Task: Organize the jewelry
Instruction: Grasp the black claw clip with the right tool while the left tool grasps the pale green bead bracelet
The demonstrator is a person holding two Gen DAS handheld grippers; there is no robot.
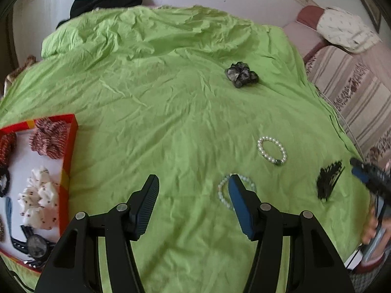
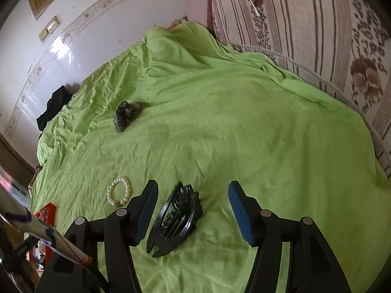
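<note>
Your left tool (image 1: 193,183) hangs over the wrinkled lime-green bedsheet (image 1: 151,102) with its jaws parted and nothing between them; its right finger (image 1: 238,195) stands in front of a pale, translucent beaded bracelet (image 1: 223,194) lying flat on the sheet, so part of that ring is hidden. Just beyond it lies a white pearl bracelet (image 1: 271,150), and farther up the bed a dark grey fabric scrunchie (image 1: 240,74) sits alone. At your left, a red-rimmed cardboard box with a white floor (image 1: 70,144) rests on the sheet and holds a pink striped scrunchie (image 1: 48,138), a white dotted scrunchie (image 1: 40,204) and a dark wristwatch (image 1: 34,244), among other pieces cut off by the frame edge. Your right tool (image 2: 193,190) is released as well: a black plastic claw hair clip (image 2: 177,216) lies on the sheet between its fingers, nearer the left finger (image 2: 146,202), and neither pad presses on it. From the left wrist view that same clip shows as a blurred black shape near the right edge, beside the right tool. A black garment (image 1: 107,0) lies at the far edge of the bed against the white wall.
</note>
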